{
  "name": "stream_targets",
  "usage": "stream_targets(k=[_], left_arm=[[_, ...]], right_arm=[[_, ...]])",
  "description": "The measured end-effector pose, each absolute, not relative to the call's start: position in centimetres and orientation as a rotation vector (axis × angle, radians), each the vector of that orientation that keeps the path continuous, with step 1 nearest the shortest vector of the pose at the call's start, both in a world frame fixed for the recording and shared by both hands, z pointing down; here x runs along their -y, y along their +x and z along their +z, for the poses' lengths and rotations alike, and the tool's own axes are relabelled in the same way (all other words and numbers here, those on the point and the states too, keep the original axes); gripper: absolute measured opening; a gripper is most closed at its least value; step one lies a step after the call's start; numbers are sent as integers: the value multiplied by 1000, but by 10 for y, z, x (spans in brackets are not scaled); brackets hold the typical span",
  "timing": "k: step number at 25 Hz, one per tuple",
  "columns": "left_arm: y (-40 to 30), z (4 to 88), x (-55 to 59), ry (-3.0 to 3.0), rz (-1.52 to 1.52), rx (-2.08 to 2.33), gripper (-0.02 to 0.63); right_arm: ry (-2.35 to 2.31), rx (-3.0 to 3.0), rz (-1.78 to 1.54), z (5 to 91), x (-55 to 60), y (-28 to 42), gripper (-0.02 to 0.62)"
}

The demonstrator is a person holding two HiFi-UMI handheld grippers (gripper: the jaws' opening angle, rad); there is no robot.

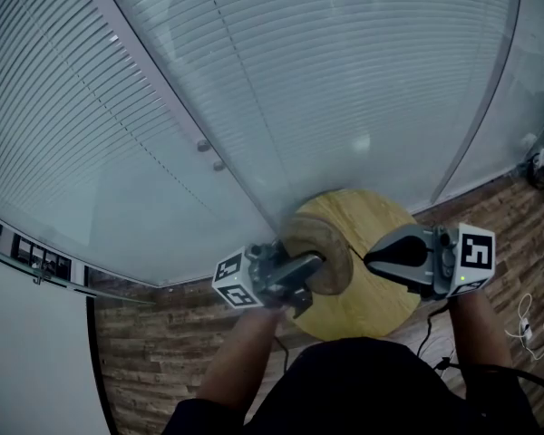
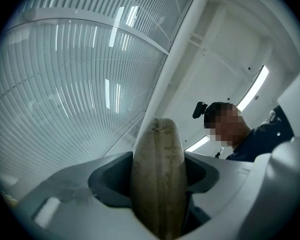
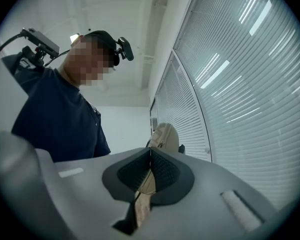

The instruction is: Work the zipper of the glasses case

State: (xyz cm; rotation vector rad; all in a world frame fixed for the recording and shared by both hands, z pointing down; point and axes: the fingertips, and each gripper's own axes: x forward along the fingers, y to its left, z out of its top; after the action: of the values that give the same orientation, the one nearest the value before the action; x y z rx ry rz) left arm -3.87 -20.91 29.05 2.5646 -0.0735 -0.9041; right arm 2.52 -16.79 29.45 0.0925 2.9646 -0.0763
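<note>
The tan oval glasses case (image 1: 322,250) is held up in the air over a round wooden table (image 1: 381,297). My left gripper (image 1: 310,265) is shut on the case, which fills the gap between its dark pads in the left gripper view (image 2: 158,179). From the right, my right gripper (image 1: 369,261) reaches to the case's edge with its jaws shut. In the right gripper view the pads (image 3: 162,170) meet on a thin tan strip (image 3: 143,200), apparently the zipper pull, and the case (image 3: 165,134) shows just beyond them.
Glass walls with white blinds (image 1: 326,80) stand behind the table. The floor (image 1: 154,352) is brown wood planks. A dark cable (image 1: 435,352) lies on the floor at the right, near my right arm.
</note>
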Motion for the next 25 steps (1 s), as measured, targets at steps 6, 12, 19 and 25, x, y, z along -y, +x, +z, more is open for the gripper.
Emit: stream_targets(k=[6, 12, 19, 25], left_arm=[[-62, 274, 234, 2477, -1027, 137, 291], [-66, 255, 252, 2458, -1049, 165, 291], [-55, 254, 262, 2408, -1040, 234, 291], [-47, 258, 262, 2408, -1038, 247, 293]], right_arm=[[87, -3055, -60, 321, 164, 19, 11], [128, -3145, 40, 344, 153, 2, 11], [69, -3312, 154, 354, 155, -2, 11], [49, -3376, 201, 370, 148, -15, 11]])
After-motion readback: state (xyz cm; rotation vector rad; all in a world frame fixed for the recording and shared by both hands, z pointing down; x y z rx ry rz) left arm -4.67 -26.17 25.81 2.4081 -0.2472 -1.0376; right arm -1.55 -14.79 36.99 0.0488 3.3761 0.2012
